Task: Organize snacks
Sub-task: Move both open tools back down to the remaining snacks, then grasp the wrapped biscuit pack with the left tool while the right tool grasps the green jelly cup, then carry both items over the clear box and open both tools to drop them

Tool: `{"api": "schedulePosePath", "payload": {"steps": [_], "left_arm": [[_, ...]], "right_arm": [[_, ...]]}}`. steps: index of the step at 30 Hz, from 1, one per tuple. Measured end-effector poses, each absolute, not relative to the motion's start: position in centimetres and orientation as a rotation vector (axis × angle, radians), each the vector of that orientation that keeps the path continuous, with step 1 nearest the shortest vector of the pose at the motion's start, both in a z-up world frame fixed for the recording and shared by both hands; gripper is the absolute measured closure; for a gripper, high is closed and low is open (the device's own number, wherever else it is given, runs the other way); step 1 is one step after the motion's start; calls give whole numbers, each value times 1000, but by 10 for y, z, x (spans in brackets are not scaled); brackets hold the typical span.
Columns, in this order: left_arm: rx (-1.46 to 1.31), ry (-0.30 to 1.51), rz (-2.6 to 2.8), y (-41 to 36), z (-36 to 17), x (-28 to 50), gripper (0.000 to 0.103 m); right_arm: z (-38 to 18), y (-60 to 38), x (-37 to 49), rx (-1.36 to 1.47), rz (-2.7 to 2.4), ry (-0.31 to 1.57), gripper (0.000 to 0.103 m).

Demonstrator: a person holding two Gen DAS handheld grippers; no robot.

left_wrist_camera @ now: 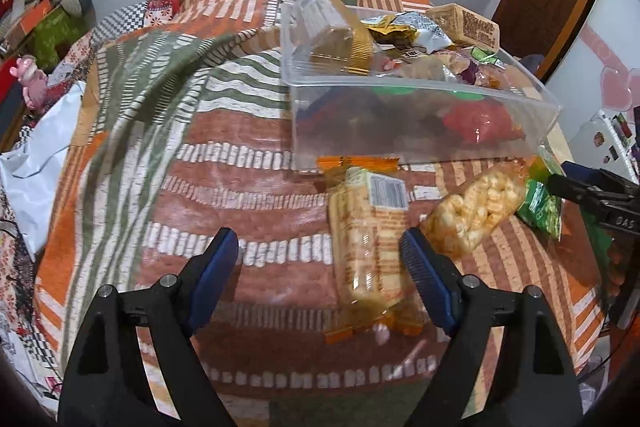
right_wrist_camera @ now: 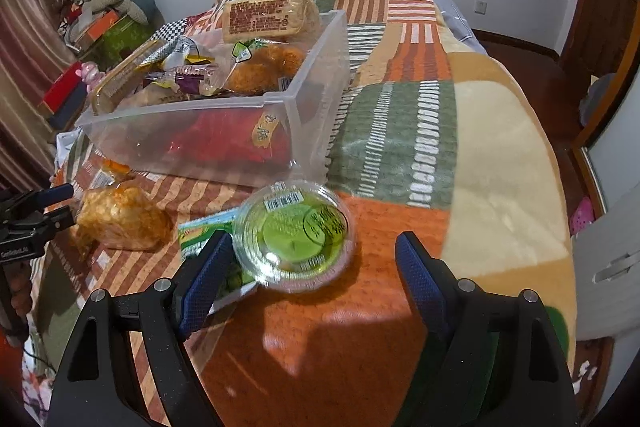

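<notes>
The left gripper (left_wrist_camera: 320,255) is seen spread wide above the patterned blanket (left_wrist_camera: 224,195), with nothing gripped between its 2 blue pads. A long cracker packet (left_wrist_camera: 370,247) lies on the blanket between them, closer to the right pad (left_wrist_camera: 426,279), though contact cannot be judged. Just beside it a bag of puffed snacks (left_wrist_camera: 474,211) is laid, with a green packet (left_wrist_camera: 542,205) at its far end.

The right gripper (right_wrist_camera: 316,259) is likewise held wide apart and empty. A round clear cup with a green lid (right_wrist_camera: 294,237) rests on the blanket between its pads, near the left pad (right_wrist_camera: 206,279), partly over the green packet (right_wrist_camera: 204,229). The puffed snacks (right_wrist_camera: 122,219) are seen to its left.

Behind these items a clear plastic bin (right_wrist_camera: 224,131) stands on the blanket, already piled with wrapped snacks, a tan block packet (right_wrist_camera: 268,13) lying at the top.
</notes>
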State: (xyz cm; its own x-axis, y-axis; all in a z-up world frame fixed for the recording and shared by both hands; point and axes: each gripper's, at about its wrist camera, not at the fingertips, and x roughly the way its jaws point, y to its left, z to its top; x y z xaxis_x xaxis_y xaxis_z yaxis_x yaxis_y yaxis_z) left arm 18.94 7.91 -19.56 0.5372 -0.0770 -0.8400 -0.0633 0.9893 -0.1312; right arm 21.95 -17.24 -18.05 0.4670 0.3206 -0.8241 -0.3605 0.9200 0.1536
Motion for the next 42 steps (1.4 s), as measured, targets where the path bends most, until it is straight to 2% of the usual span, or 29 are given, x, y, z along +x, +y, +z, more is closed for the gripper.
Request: {"api": "schedulePosePath", "payload": {"steps": [3, 4, 6, 8, 10, 14, 16, 31, 42], "left_arm": [[-153, 1015, -20, 73, -201, 197, 19], [-145, 1016, -17, 70, -204, 199, 19], [-137, 1021, -13, 66, -209, 203, 20], [-139, 1025, -7, 65, -213, 205, 22], [-130, 1013, -1, 64, -213, 205, 31], [-131, 992, -18, 64, -209, 201, 59], [-118, 985, -14, 63, -207, 198, 65], [-102, 873, 7, 62, -161, 171, 66], [-136, 774, -42, 53, -120, 183, 66]], "right_arm": [[-183, -170, 224, -18, 427, 1003, 24], [-184, -171, 226, -4, 433, 1005, 28], [-186, -172, 227, 14, 448, 1014, 42], [-187, -173, 227, 42, 471, 1019, 46], [-186, -172, 224, 36, 470, 1013, 46], [-183, -168, 217, 3, 450, 990, 47], [-181, -167, 213, -5, 443, 982, 47], [-152, -184, 204, 9, 450, 919, 47], [-119, -173, 210, 15, 474, 811, 47]]}}
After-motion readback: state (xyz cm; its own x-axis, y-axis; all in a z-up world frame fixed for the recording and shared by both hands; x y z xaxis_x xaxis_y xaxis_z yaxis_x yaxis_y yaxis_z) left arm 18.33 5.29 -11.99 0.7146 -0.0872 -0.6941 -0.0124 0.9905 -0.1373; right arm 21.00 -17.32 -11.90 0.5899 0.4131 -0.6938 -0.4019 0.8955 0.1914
